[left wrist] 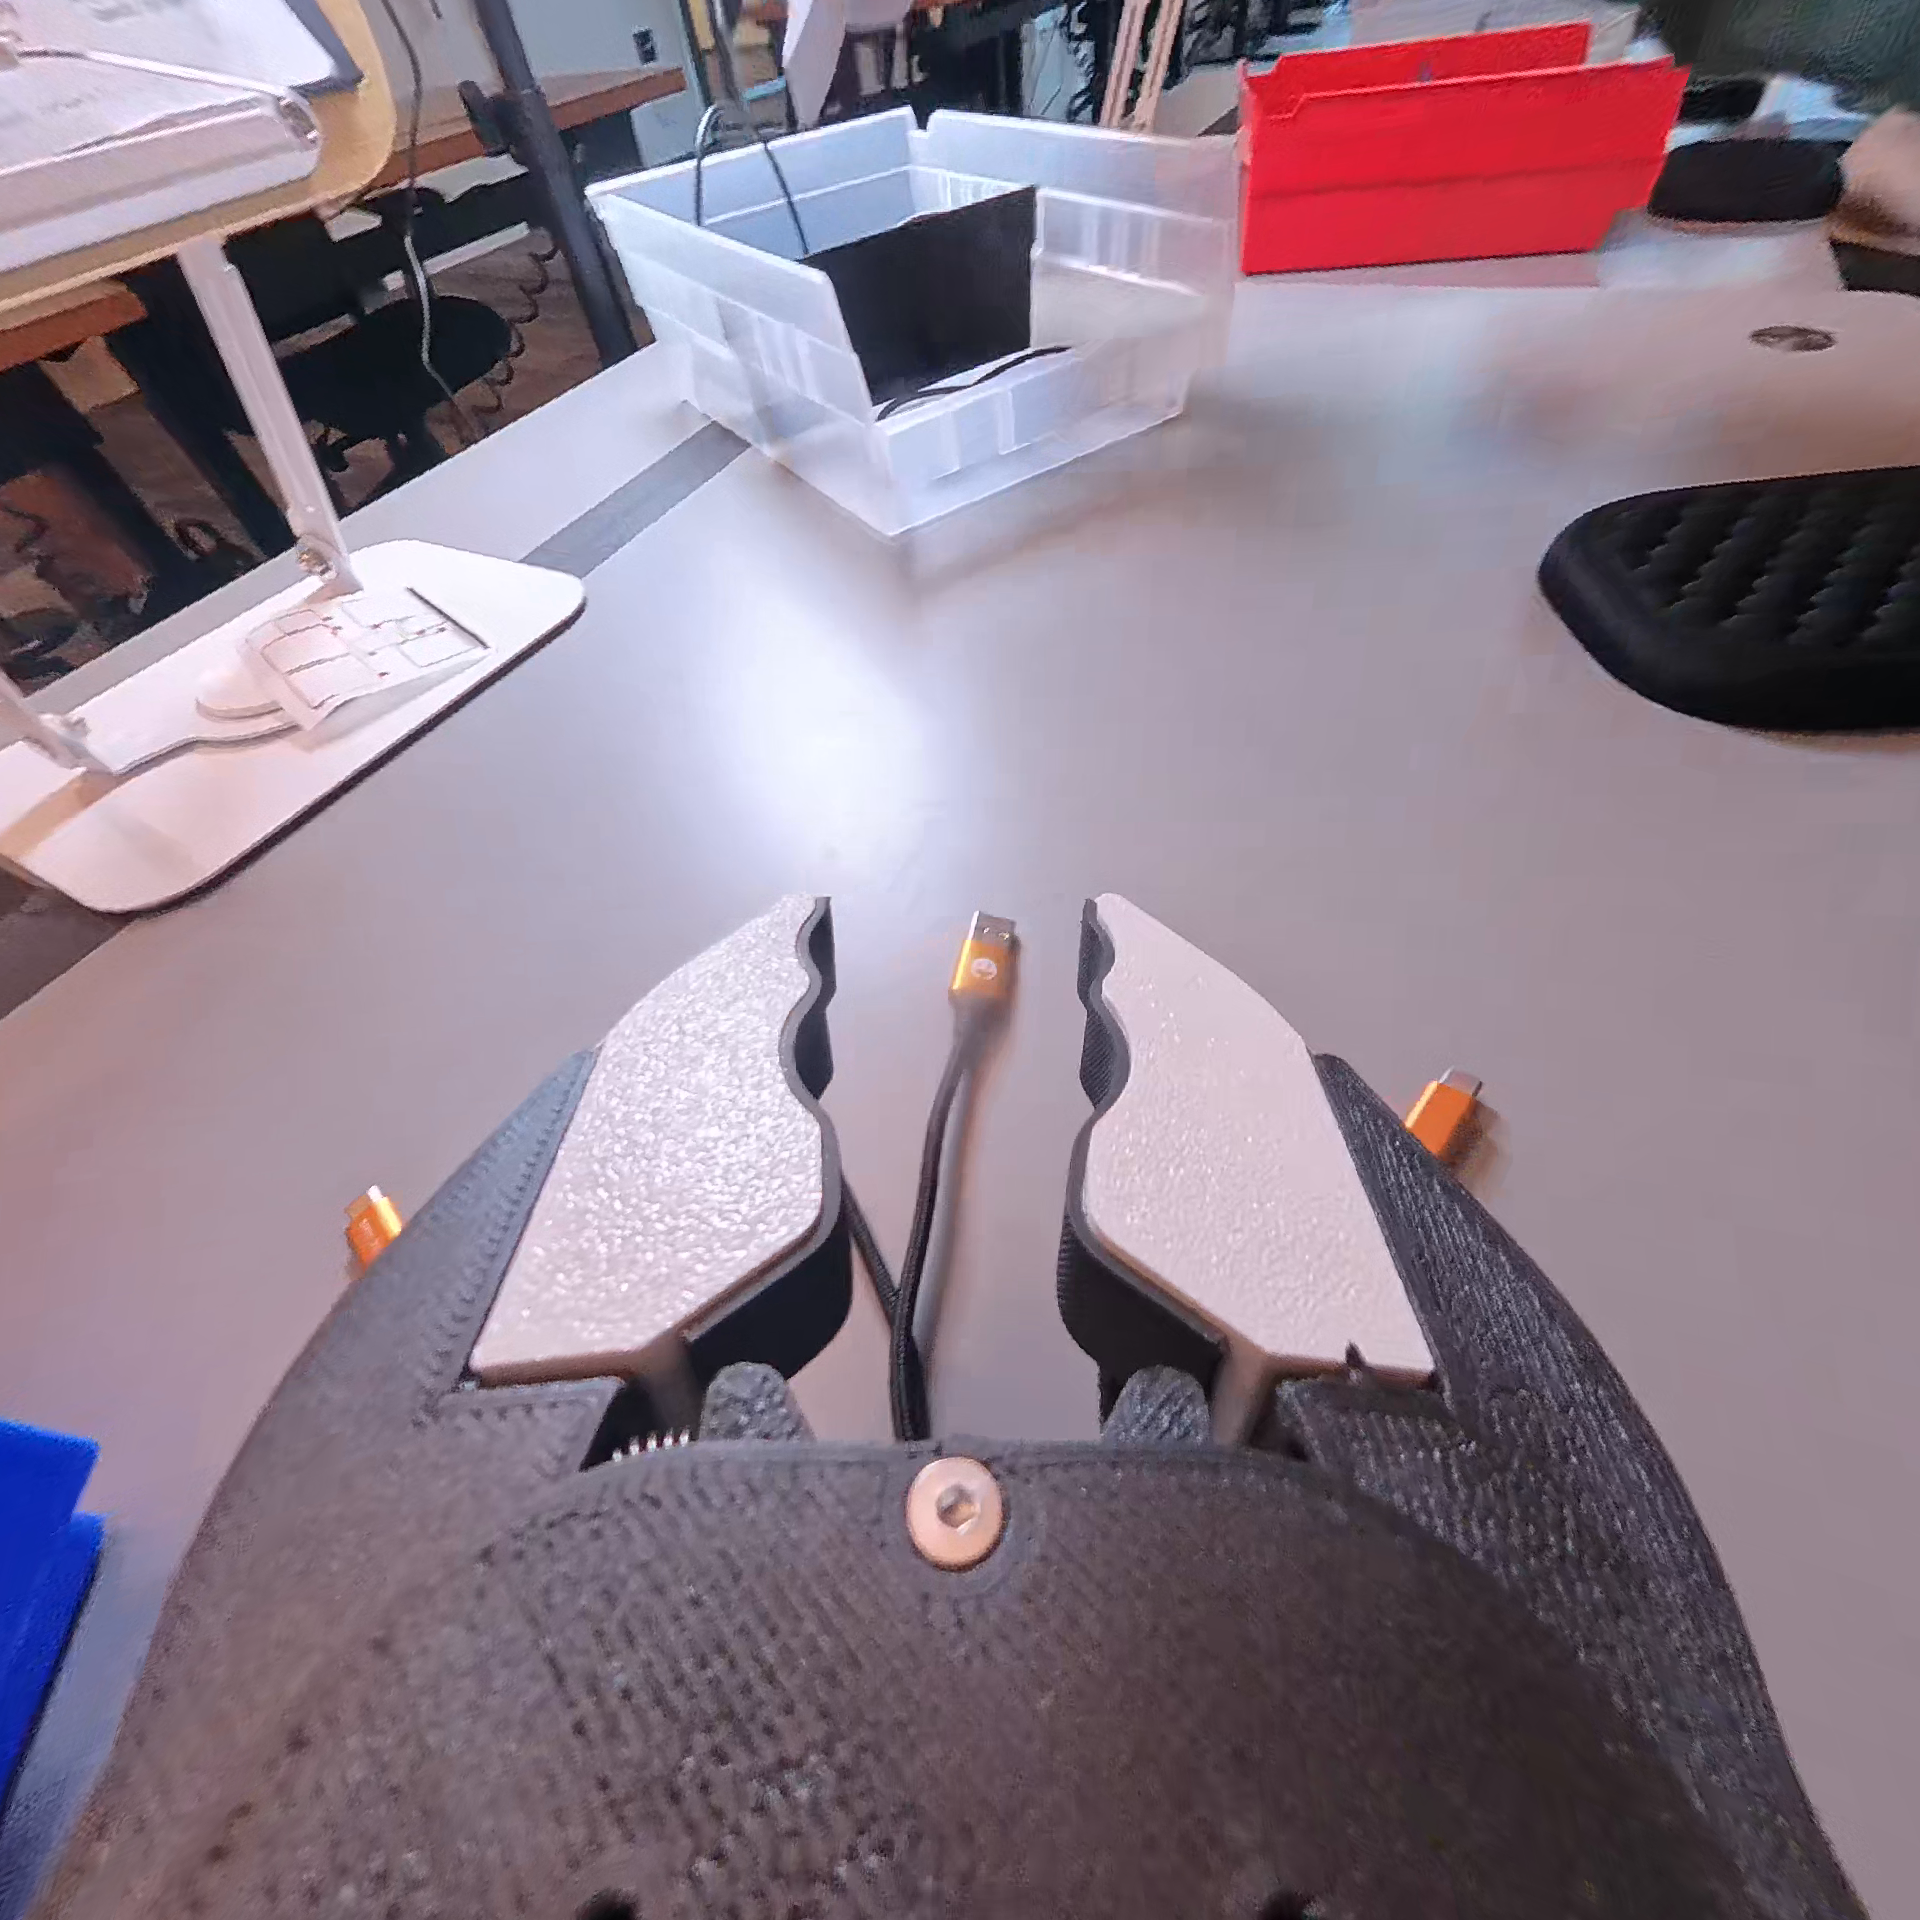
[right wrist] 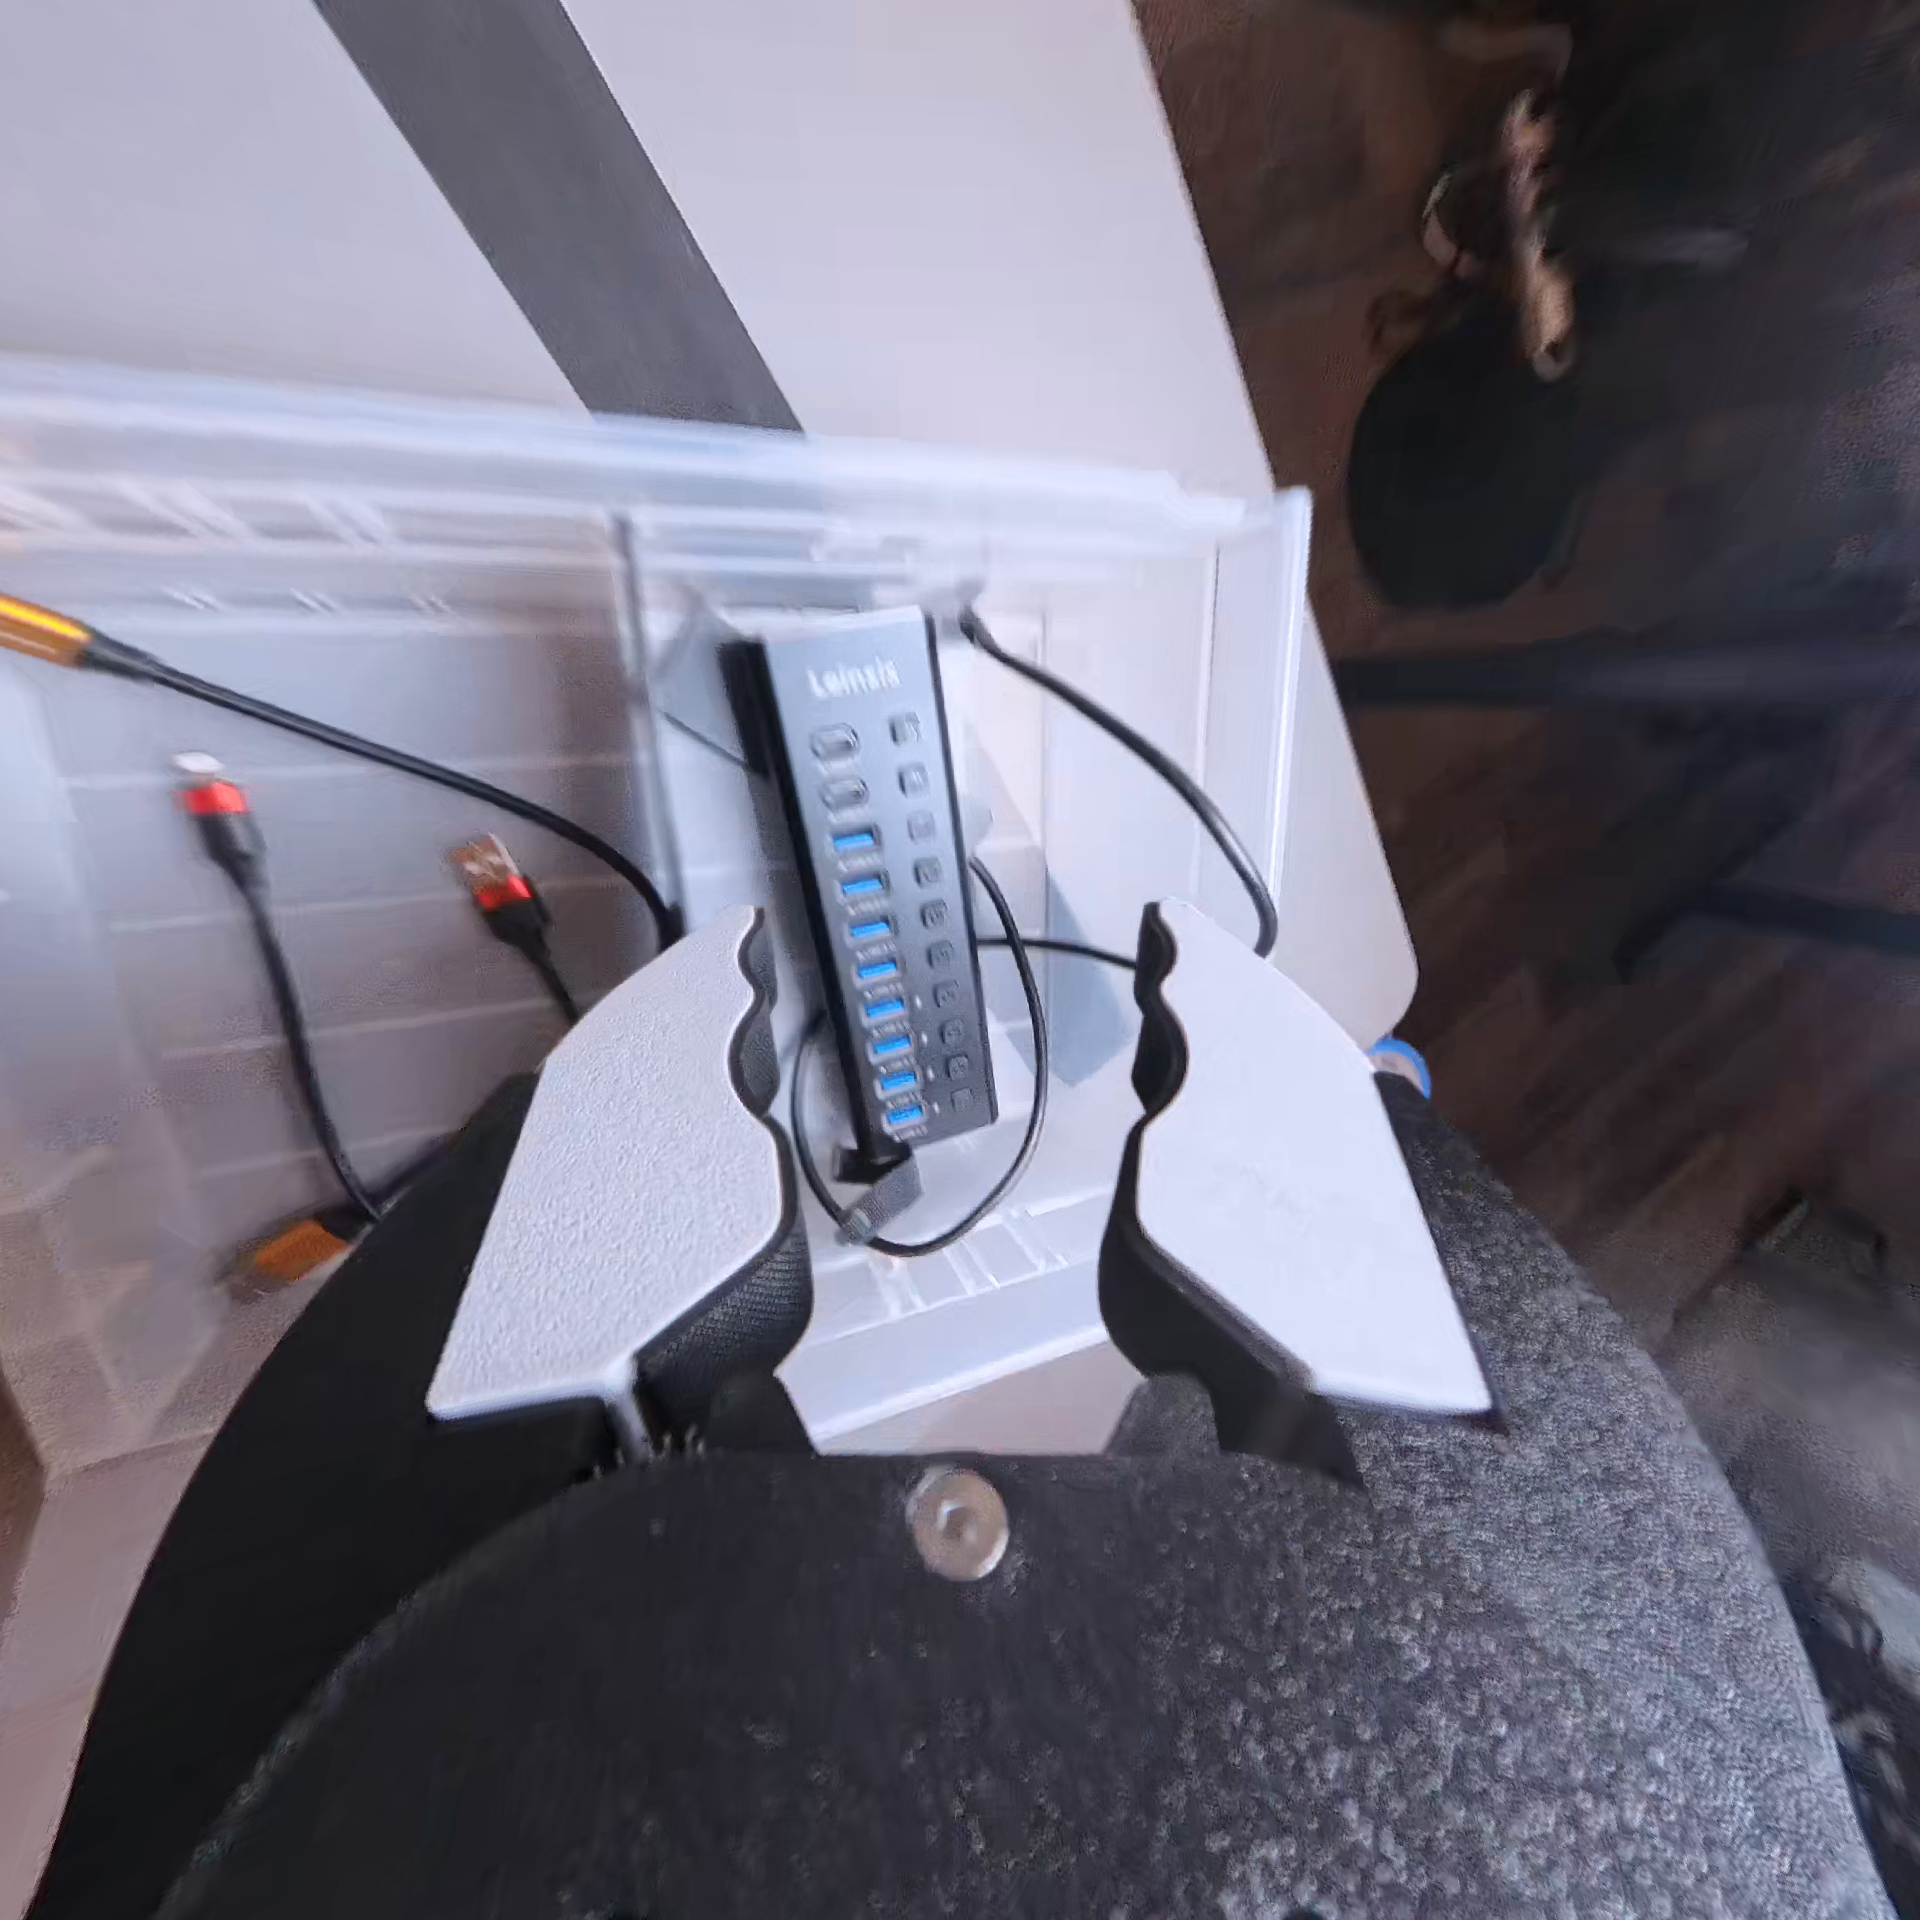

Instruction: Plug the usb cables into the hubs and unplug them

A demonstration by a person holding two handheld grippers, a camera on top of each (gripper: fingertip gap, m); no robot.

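In the left wrist view my left gripper (left wrist: 956, 914) is open above the grey table, its fingers either side of an orange USB-A plug (left wrist: 982, 961) on a dark braided cable (left wrist: 935, 1195), not touching it. Two more orange plugs lie at the left (left wrist: 372, 1226) and right (left wrist: 1444, 1112) of the gripper. In the right wrist view my right gripper (right wrist: 951, 925) is open over a clear bin (right wrist: 1143, 540), with a black USB hub (right wrist: 883, 883) with blue ports leaning upright between the fingers. Red-tipped cables (right wrist: 499, 883) and an orange one (right wrist: 42, 629) lie in the neighbouring compartment.
A white lamp base (left wrist: 312, 665) stands at the left. A clear bin (left wrist: 935, 312) with a black divider and a red bin (left wrist: 1455, 156) sit at the far side. A black mesh pad (left wrist: 1756, 592) lies at the right. A blue object (left wrist: 42, 1558) is at the near left edge. The tips of one gripper are about 50 cm away from the tips of the other.
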